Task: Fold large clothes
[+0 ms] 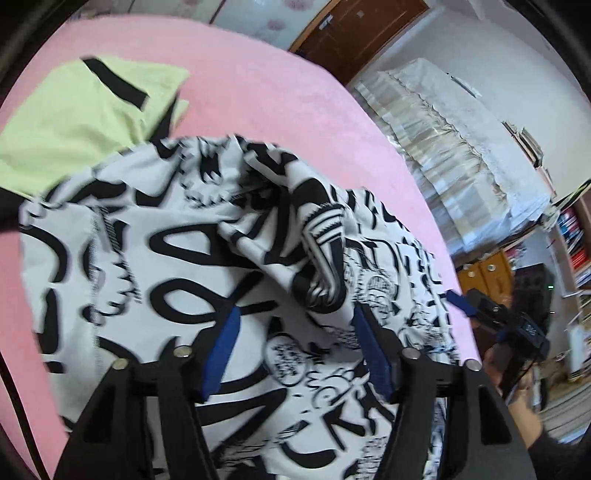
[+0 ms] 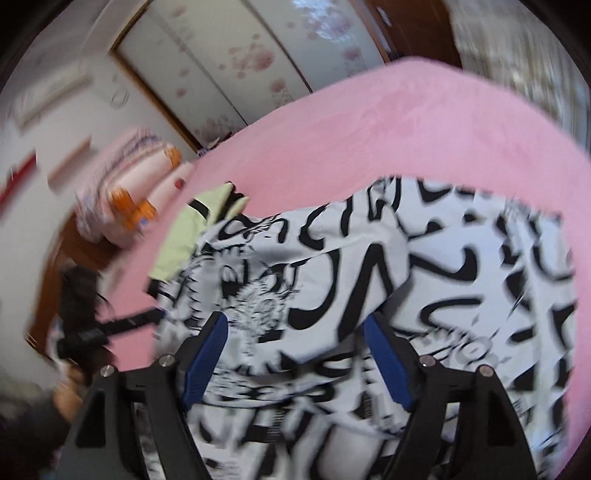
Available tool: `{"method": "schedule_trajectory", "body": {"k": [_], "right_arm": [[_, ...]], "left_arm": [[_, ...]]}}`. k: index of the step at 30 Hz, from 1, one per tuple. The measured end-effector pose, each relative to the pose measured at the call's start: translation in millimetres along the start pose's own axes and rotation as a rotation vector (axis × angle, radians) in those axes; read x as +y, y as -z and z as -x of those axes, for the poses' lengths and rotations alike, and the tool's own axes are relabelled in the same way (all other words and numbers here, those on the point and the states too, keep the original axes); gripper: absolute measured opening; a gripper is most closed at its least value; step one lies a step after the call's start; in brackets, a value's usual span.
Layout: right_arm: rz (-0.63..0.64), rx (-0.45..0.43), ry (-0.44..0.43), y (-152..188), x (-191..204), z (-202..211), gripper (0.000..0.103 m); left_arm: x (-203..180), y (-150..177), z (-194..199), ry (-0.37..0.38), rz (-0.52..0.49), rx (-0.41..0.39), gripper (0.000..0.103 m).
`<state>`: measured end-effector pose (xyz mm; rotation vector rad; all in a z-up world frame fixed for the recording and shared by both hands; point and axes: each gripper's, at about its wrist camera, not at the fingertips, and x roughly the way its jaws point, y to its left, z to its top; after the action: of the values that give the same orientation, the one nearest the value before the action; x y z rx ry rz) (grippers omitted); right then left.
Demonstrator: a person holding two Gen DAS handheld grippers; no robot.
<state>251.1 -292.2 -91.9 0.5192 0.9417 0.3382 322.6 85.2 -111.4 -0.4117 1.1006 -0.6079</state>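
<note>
A large white garment with black graffiti print lies spread on the pink bed cover. A rumpled fold of it rises in the middle. My left gripper hovers over the garment, its blue pads wide apart and open, with cloth lying under the gap but not pinched. In the right wrist view the same garment fills the lower half. My right gripper is open above a folded flap, and nothing is pressed between its pads. Each view shows the other gripper at the garment's edge.
A yellow-green garment with a black stripe lies folded on the cover behind the printed one. The bed's edge runs along the right. Beyond it are a lace-covered piece of furniture, a bookshelf and a wooden door. Stacked bedding sits at the left.
</note>
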Motion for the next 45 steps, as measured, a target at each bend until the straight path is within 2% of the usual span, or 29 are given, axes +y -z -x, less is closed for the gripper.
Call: {"method": "schedule_trajectory", "body": {"k": [6, 11, 14, 15, 16, 17, 18, 19, 20, 22, 27, 29, 31, 35, 39, 45], "right_arm": [[-0.163, 0.096, 0.01, -2, -27, -36, 0.077], [-0.23, 0.112, -0.046, 3, -44, -59, 0.077], [-0.228, 0.107, -0.042, -1, -46, -73, 0.076], [-0.218, 0.104, -0.029, -3, -45, -78, 0.068], [-0.206, 0.108, -0.024, -6, -43, -83, 0.062], [-0.189, 0.113, -0.008, -9, -40, -87, 0.043], [-0.16, 0.111, 0.033, -13, -36, -90, 0.026], [-0.122, 0.117, 0.048, -19, -30, -91, 0.013], [-0.11, 0.12, 0.028, -26, -26, -89, 0.004], [-0.11, 0.061, -0.026, -48, -13, -72, 0.004], [-0.019, -0.113, -0.084, -104, 31, -20, 0.004], [0.008, -0.141, -0.082, -117, 40, -11, 0.004], [0.026, -0.147, -0.081, -121, 44, -6, 0.003], [0.058, -0.054, -0.036, -95, 30, -12, 0.004], [0.046, 0.098, 0.02, -42, 3, -31, 0.004], [0.029, 0.221, 0.11, 33, -24, -56, 0.004]], "left_arm": [[-1, -18, -47, 0.046, 0.079, 0.1, 0.065], [-2, -36, -73, 0.067, 0.1, 0.121, 0.065], [-3, -43, -90, 0.067, 0.123, 0.14, 0.065], [-4, -45, -94, 0.063, 0.123, 0.142, 0.063], [-7, -47, -98, 0.043, 0.116, 0.136, 0.053], [-11, -49, -101, 0.001, 0.095, 0.118, 0.04], [-14, -52, -102, -0.027, 0.086, 0.108, 0.009], [-17, -56, -103, -0.041, 0.087, 0.1, 0.008], [-20, -60, -100, -0.054, 0.095, 0.075, 0.007], [-30, -70, -88, -0.05, 0.105, 0.014, 0.006], [-55, -93, -49, 0.088, 0.173, -0.153, 0.006], [-61, -92, -41, 0.127, 0.176, -0.189, 0.006], [-64, -83, -42, 0.136, 0.153, -0.194, 0.006], [-46, -46, -54, 0.088, 0.099, -0.09, 0.006], [-32, 3, -77, 0.028, 0.05, 0.056, 0.006], [-18, 42, -91, -0.002, 0.033, 0.142, 0.01]]}}
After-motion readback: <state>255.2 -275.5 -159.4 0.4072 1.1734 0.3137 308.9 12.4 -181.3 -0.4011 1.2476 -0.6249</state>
